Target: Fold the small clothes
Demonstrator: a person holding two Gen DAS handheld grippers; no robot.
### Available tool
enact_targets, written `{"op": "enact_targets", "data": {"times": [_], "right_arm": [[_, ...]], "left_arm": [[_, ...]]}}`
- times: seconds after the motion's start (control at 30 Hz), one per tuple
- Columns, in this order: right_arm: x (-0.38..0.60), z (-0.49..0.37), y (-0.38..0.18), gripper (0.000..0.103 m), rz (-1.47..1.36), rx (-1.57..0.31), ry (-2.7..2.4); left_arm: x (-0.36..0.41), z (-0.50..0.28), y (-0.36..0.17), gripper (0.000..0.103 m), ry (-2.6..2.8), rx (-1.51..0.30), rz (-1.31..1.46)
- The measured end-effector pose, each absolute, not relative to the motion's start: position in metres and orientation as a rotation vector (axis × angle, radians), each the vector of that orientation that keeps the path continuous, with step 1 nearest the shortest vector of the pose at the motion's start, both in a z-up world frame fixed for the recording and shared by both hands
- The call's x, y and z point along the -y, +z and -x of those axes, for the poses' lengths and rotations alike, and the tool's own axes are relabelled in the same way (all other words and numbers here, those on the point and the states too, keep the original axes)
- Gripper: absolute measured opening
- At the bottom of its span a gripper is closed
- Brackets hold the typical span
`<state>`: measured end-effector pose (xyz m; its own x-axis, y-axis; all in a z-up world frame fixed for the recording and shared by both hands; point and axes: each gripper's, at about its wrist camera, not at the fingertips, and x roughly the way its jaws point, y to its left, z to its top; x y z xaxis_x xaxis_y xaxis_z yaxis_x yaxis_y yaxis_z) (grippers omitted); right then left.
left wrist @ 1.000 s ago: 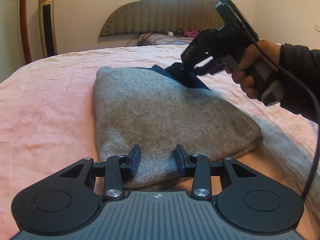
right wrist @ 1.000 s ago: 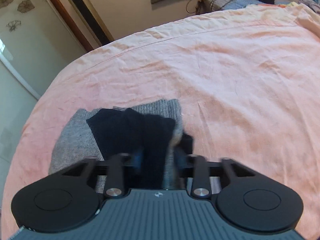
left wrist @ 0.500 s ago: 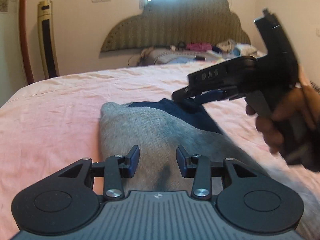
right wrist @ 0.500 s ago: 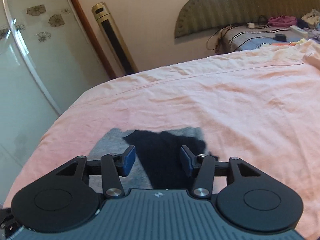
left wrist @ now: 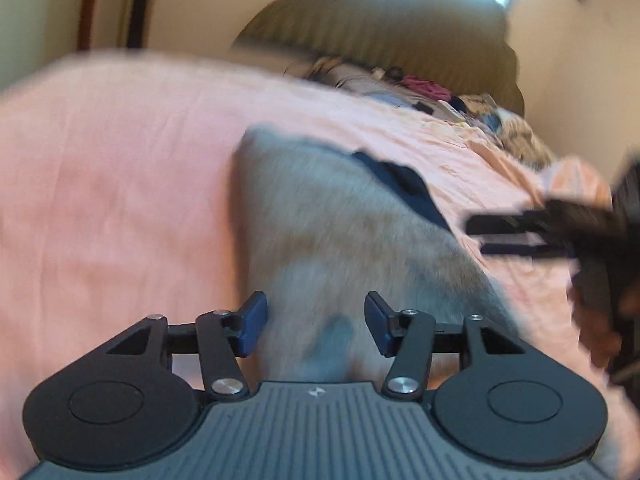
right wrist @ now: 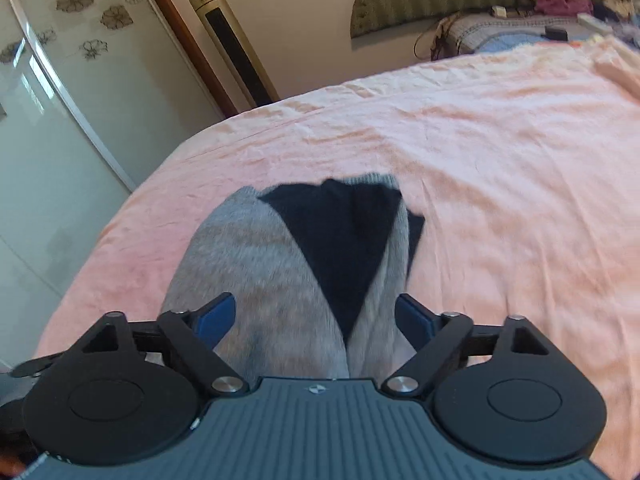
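Item: grey knit garment (right wrist: 256, 272), folded, lying flat on the pink bedsheet (right wrist: 500, 168) toward the bed's near edge. A dark navy piece (right wrist: 344, 240), probably its lining or a second garment, shows along the far fold; which one cannot be told.

Left gripper (left wrist: 316, 322): fingers spread apart, empty, poised just above the garment's near end, likely placed to pinch that edge or press it flat.

Right gripper (right wrist: 316, 322): fingers spread wide, empty, straddling the grey and navy cloth from above, likely after letting go or before a fresh grasp. In the left view it sits blurred at the right, off the garment's side.

Containers: none. Loose clutter (left wrist: 424, 88) lies by the headboard (left wrist: 400, 24).
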<state>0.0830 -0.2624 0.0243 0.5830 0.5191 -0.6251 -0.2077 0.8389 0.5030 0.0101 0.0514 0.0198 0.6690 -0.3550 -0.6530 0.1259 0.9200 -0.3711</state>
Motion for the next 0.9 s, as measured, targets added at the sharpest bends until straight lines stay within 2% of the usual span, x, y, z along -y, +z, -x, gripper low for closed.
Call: {"op": "enact_targets", "data": {"times": [0.1, 0.17, 0.23, 0.27, 0.3, 0.33, 0.37, 0.53, 0.7, 0.73, 0.77, 0.8, 0.83, 0.87, 0.9], "right_arm": [[0.285, -0.061, -0.001, 0.087, -0.542, -0.969, 0.458], [0.288, -0.051, -0.009, 0.087, -0.622, -0.962, 0.527], [0.286, -0.053, -0.016, 0.087, -0.711, -0.992, 0.582], [0.283, -0.055, -0.018, 0.083, -0.725, -0.997, 0.591], [0.280, -0.059, -0.020, 0.062, -0.726, -1.016, 0.589], [0.277, -0.064, -0.025, 0.040, -0.710, -1.058, 0.567], [0.275, -0.066, -0.028, 0.019, -0.695, -1.073, 0.567], [0.279, -0.036, -0.004, 0.019, -0.602, -1.022, 0.657], [0.285, -0.008, -0.020, 0.019, -0.587, -1.051, 0.671], [0.289, -0.008, -0.020, 0.019, -0.618, -1.039, 0.658], [0.291, -0.010, -0.017, 0.027, -0.635, -1.017, 0.650], [0.294, -0.012, -0.010, 0.043, -0.637, -0.987, 0.635], [0.299, -0.015, -0.001, 0.054, -0.645, -0.947, 0.627], [0.305, -0.021, 0.007, 0.077, -0.657, -0.902, 0.617], [0.312, -0.028, 0.015, 0.090, -0.664, -0.862, 0.600]], "left_arm": [[-0.083, -0.008, -0.001, 0.054, -0.324, -0.854, 0.580], [-0.090, -0.020, -0.016, 0.054, -0.436, -0.933, 0.773], [-0.086, -0.032, -0.026, 0.052, -0.486, -0.964, 0.850], [-0.083, -0.036, -0.027, 0.044, -0.474, -0.970, 0.852], [-0.082, -0.041, -0.028, 0.021, -0.455, -0.991, 0.858], [-0.081, -0.046, -0.031, 0.012, -0.433, -1.025, 0.862], [-0.081, -0.048, -0.032, 0.012, -0.422, -1.042, 0.865], [-0.078, -0.013, 0.006, 0.010, -0.487, -0.976, 0.702], [-0.077, 0.018, -0.017, 0.011, -0.498, -1.017, 0.624], [-0.080, 0.022, -0.018, 0.012, -0.502, -1.004, 0.636], [-0.081, 0.022, -0.014, 0.014, -0.507, -1.004, 0.635], [-0.083, 0.024, -0.006, 0.016, -0.521, -0.994, 0.612], [-0.088, 0.030, 0.005, 0.016, -0.548, -0.950, 0.572], [-0.090, 0.032, 0.019, 0.019, -0.575, -0.898, 0.526], [-0.093, 0.034, 0.032, 0.029, -0.593, -0.855, 0.488]]}}
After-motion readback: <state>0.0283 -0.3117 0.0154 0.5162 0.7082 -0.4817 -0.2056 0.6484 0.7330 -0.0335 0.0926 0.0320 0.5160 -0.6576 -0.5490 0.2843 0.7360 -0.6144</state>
